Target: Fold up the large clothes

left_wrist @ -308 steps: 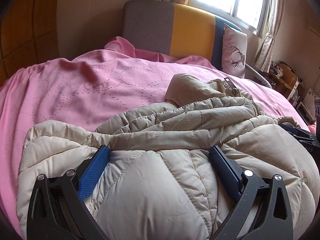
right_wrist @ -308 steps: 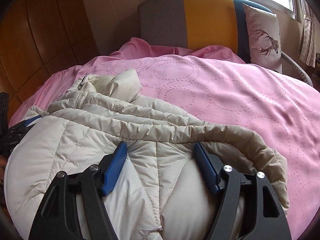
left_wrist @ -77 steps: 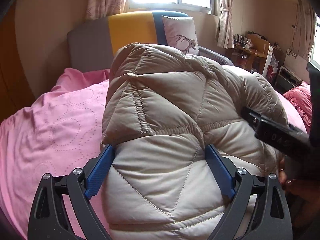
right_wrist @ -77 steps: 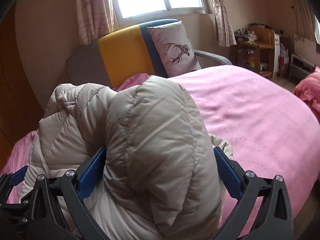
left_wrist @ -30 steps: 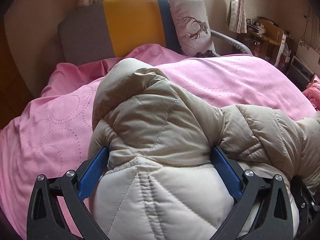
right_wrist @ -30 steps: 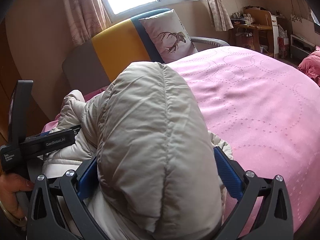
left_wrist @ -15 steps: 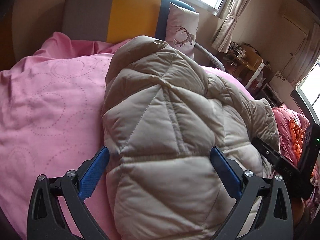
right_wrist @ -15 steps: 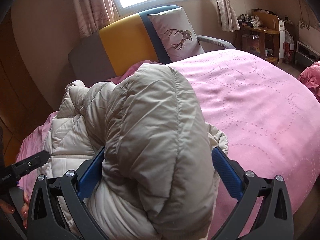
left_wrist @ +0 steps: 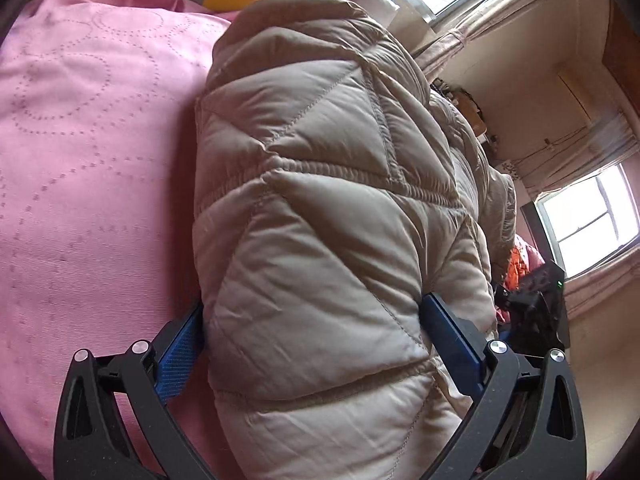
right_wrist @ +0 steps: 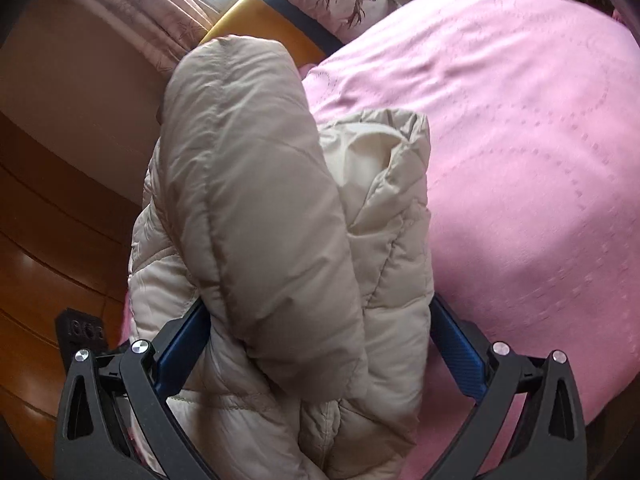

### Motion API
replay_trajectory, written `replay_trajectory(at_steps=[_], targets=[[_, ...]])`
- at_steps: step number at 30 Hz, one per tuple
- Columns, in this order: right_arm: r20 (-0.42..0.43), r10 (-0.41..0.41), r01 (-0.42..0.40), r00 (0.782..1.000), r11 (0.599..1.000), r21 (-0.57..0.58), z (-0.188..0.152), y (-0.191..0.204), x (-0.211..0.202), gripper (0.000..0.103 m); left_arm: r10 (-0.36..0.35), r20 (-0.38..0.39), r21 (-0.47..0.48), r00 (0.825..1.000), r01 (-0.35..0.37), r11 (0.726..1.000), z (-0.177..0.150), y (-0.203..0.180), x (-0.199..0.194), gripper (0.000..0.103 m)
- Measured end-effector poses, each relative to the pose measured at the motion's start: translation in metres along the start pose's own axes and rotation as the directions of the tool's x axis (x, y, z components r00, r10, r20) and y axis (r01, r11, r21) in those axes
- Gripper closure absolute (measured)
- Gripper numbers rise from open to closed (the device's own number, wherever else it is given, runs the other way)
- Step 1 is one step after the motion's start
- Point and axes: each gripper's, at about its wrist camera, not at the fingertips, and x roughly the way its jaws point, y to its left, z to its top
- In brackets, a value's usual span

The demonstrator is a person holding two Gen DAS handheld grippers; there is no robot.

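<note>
A beige quilted down jacket (left_wrist: 320, 208) is bunched into a thick bundle and held up over the pink bed cover (left_wrist: 88, 152). My left gripper (left_wrist: 316, 320) has its jaws wide around one end of the bundle, blue pads pressed into the padding. My right gripper (right_wrist: 320, 320) clamps the other end (right_wrist: 272, 220) the same way, with a sleeve or hood fold draped forward over it. The right gripper's body shows at the right edge of the left wrist view (left_wrist: 536, 316); the left one shows at the lower left of the right wrist view (right_wrist: 84, 332).
The pink bed cover (right_wrist: 520, 140) spreads to the right. A grey, yellow and blue headboard (right_wrist: 264, 12) with a deer-print pillow (right_wrist: 340, 0) stands at the far end. Wooden wall panels (right_wrist: 48, 220) are on the left. Windows (left_wrist: 588, 224) and curtains are beyond.
Both grippers have tilted and swung with the jacket bundle, so the views are rotated. The bundle stays clamped at both ends and hangs more upright than half a second ago.
</note>
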Motion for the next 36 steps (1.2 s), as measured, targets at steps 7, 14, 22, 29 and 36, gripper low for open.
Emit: replay_trajectory(at_steps=[7,14,22,29,36], targets=[[-0.043,0.042,-0.046,0.998,0.994,-0.096,0.017,0.01,0.018,0.002,0.023,-0.003,0.064,1.0,-0.022,0.998,-0.006,-0.017,0.013,0.004],[0.042,0.042,-0.032,0.998,0.977,-0.211,0.009,0.038,0.002,0.03,0.107,0.133,0.197,0.985,-0.132,0.971,-0.017,-0.05,-0.006,0.038],[0.098,0.159,-0.118,0.982,0.936,-0.33,0.004,0.083,0.005,0.042,0.162,0.296,0.271,0.942,-0.245,0.931,-0.021,-0.064,-0.044,0.051],[0.066,0.244,-0.202,0.968,0.903,-0.379,0.008,0.143,0.071,0.043,0.235,0.406,0.26,0.883,-0.359,0.896,-0.004,-0.035,-0.081,0.053],[0.042,0.279,-0.229,0.959,0.856,-0.463,0.02,0.21,0.151,0.043,0.334,0.477,0.186,0.813,-0.465,0.866,0.022,0.013,-0.111,0.053]])
